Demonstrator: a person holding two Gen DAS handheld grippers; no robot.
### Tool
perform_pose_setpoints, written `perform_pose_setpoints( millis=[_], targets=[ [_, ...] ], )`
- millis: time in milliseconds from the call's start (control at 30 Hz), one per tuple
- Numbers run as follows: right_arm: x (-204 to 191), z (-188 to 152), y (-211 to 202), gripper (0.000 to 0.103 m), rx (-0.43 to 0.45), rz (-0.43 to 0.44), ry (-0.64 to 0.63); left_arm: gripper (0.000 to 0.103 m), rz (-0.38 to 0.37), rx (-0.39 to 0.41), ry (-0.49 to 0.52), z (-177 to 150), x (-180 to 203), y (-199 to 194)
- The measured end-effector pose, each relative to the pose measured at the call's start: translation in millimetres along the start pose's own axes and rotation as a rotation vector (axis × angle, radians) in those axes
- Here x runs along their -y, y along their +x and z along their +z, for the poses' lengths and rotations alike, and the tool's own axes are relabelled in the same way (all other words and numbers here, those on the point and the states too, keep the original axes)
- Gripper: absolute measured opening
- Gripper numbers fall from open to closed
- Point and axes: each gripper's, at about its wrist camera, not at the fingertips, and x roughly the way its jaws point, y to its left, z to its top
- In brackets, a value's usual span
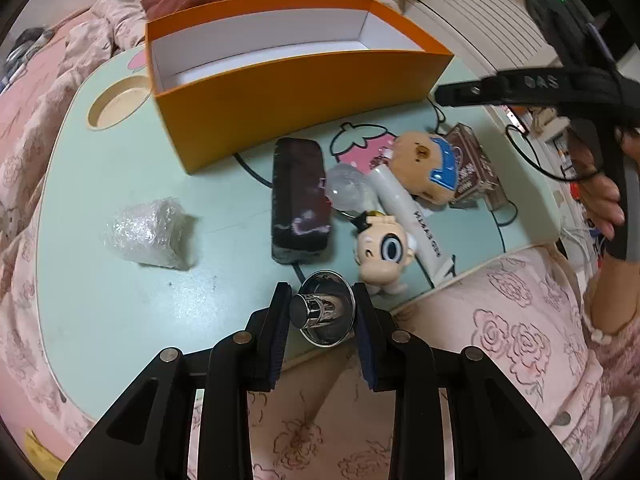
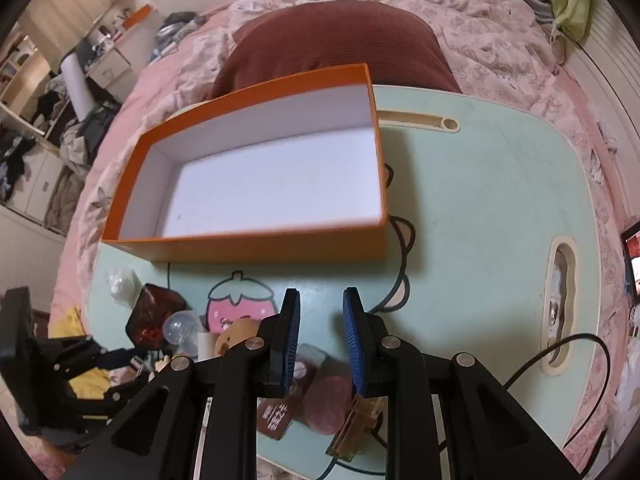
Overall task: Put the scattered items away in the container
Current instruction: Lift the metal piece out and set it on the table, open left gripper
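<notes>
On the worktop (image 1: 120,312) the box (image 1: 304,120) stands open and empty, its long side facing the clutter, which should make for short carries. In front of the box and to its left lies a bubble-wrap bundle (image 1: 150,232), apart from the rest. Straight in front of the box lies a dark case (image 1: 300,200). Further out from the box than the case, the left hand-held gripper (image 1: 322,292) appears closed on a chrome knob (image 1: 326,312) at the worktop's edge, probably the first item to go in. Right of the case, still in front of the box, a ball (image 1: 348,190), tube (image 1: 408,216), figurine (image 1: 380,248), plush (image 1: 428,168) and packet (image 1: 472,164) crowd together. The right hand-held gripper (image 2: 320,296) hovers there, nearly closed and empty.
</notes>
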Motion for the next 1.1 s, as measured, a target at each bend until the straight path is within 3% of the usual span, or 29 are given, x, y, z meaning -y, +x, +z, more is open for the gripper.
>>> perform_pose_setpoints(
  millis=[500, 667, 900, 1100],
  targets=[
    [20, -13, -9, 0.022, 0.000, 0.031, 0.052, 0.032, -0.003, 0.060, -0.078, 36, -9, 10],
    [0, -5, -5, 0.022, -0.014, 0.072, -0.001, 0.032, 0.028, 0.077, -0.087, 48, -15, 13],
    [-46, 19, 13, 0.022, -0.077, 0.208, -0.091, 0.032, 0.001, 0.084, -0.087, 42, -12, 5],
    [-80, 39, 35, 0.022, -0.107, 0.213, -0.122, 0.032, -0.021, 0.086, -0.066, 23, -6, -2]
  ],
)
